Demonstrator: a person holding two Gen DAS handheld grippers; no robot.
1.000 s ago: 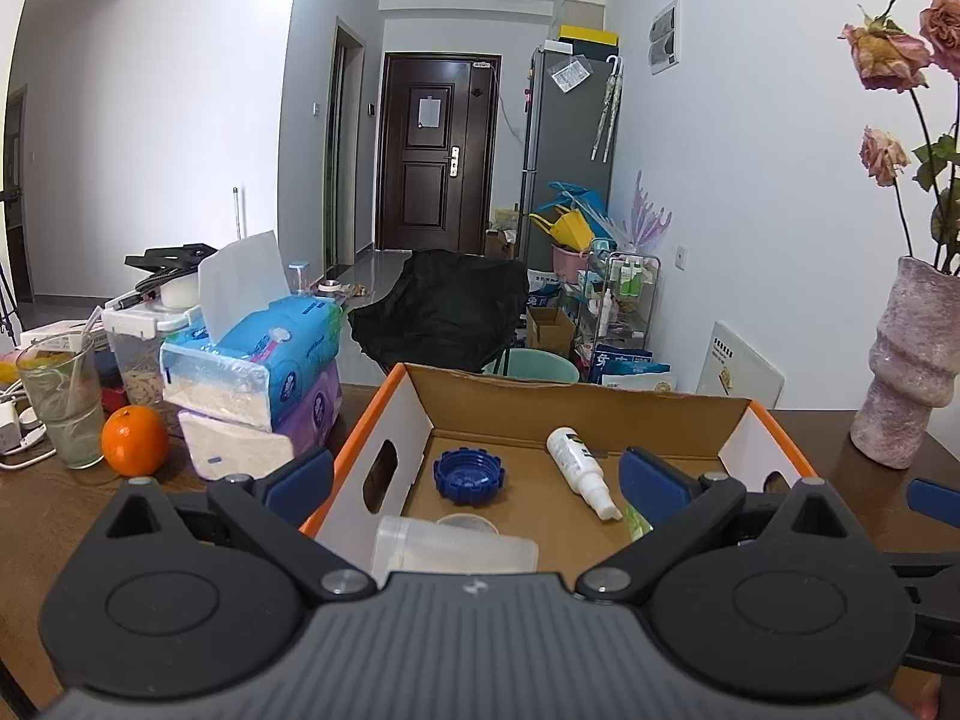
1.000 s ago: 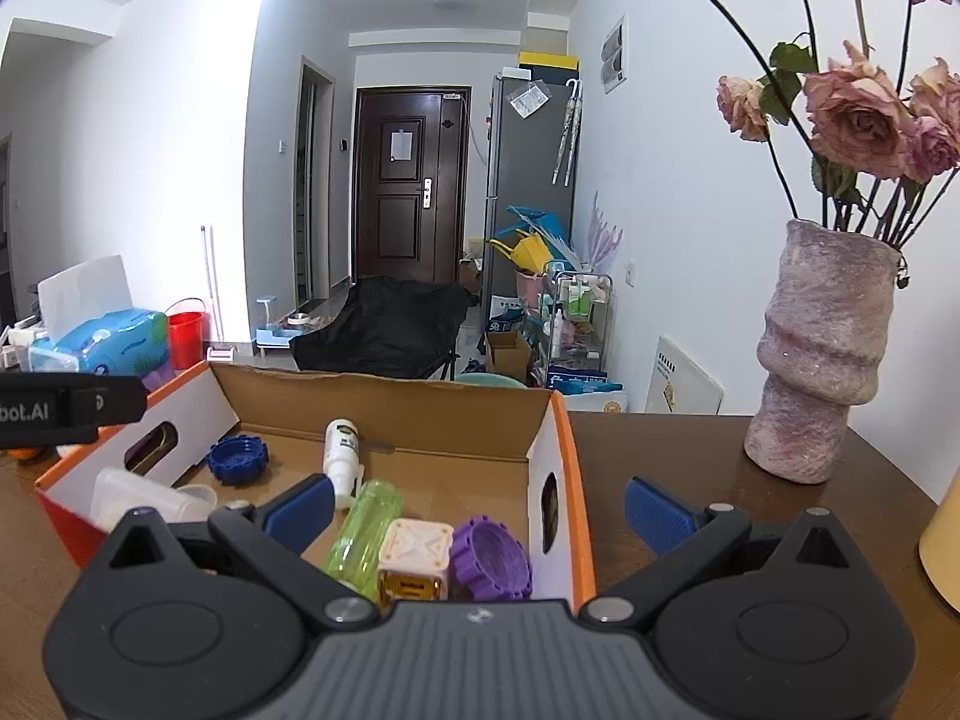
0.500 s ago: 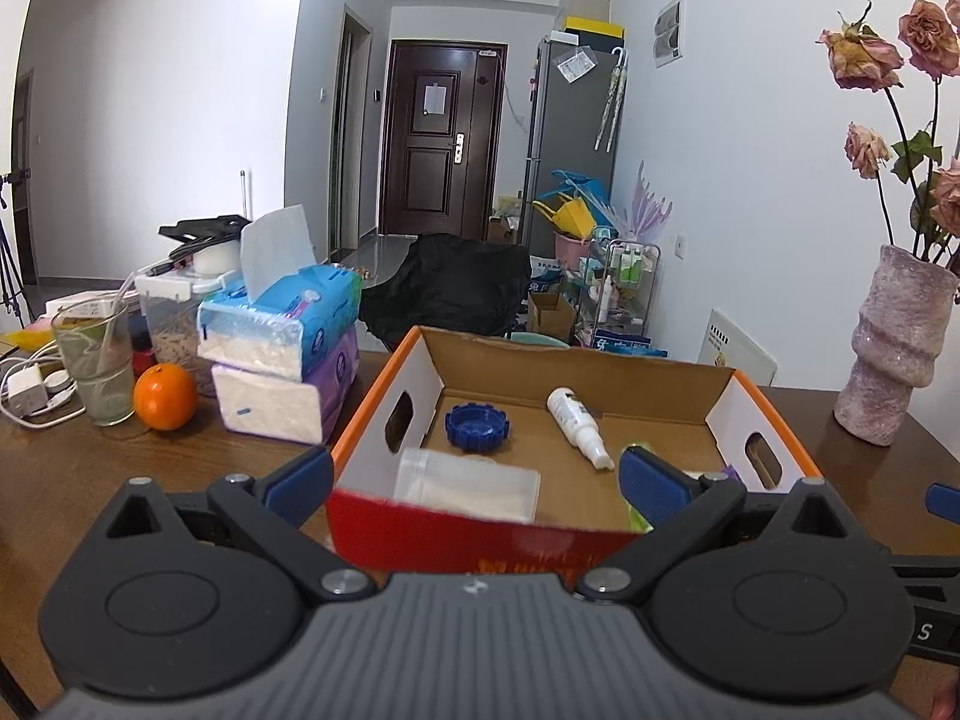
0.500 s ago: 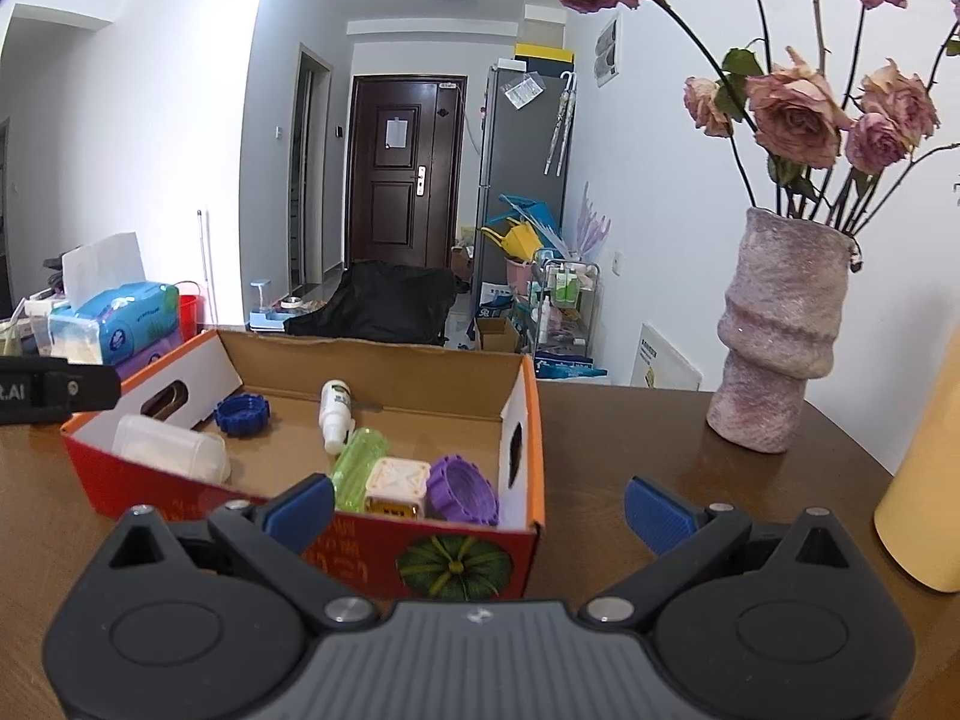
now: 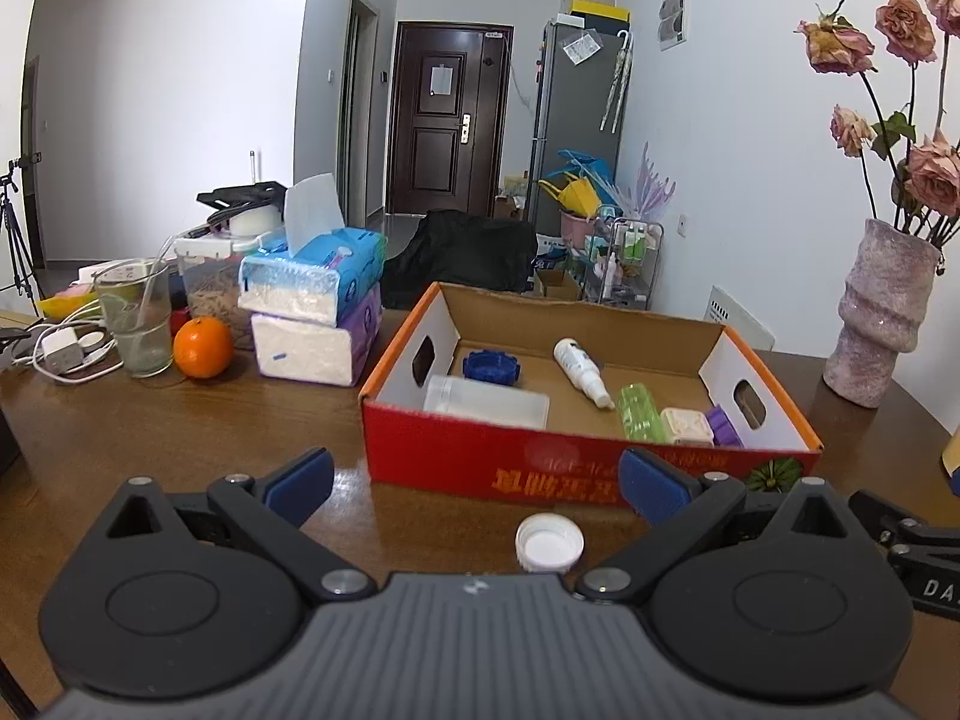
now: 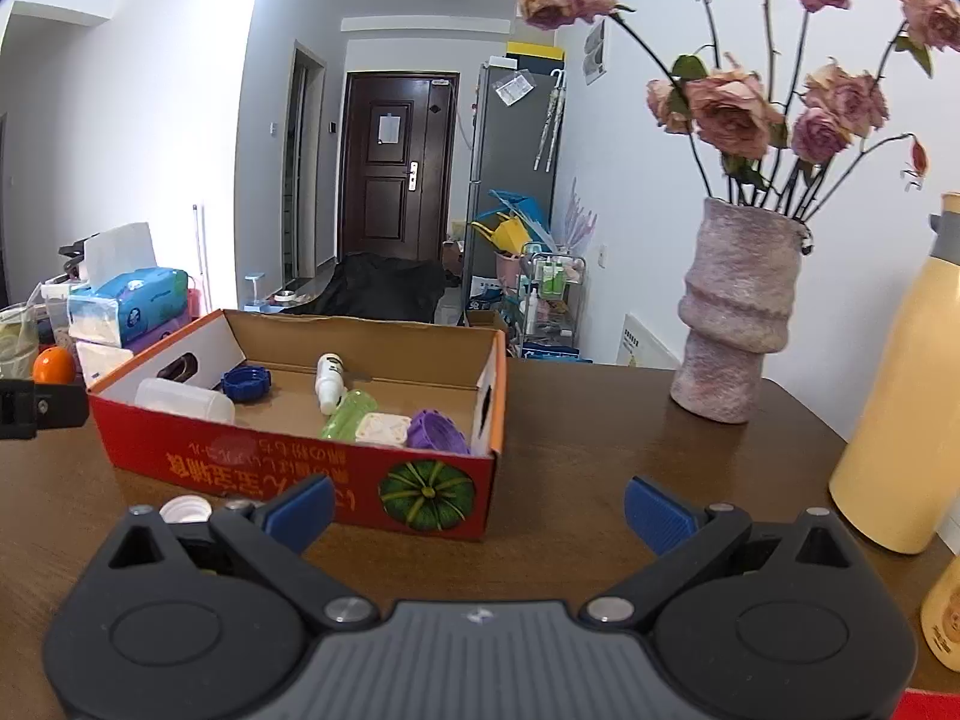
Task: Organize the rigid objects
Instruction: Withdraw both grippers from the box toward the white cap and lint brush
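Left wrist view: my left tongs (image 5: 474, 483) gape wide and empty over the brown wooden table (image 5: 150, 420), a white cap (image 5: 549, 542) lying between their tips, the red cardboard box (image 5: 540, 468) of small things just beyond. My right tongs (image 6: 477, 504) are spread empty too, box ahead-left, vase (image 6: 735, 312) ahead-right. A dark door (image 5: 450, 120) closes the hallway.
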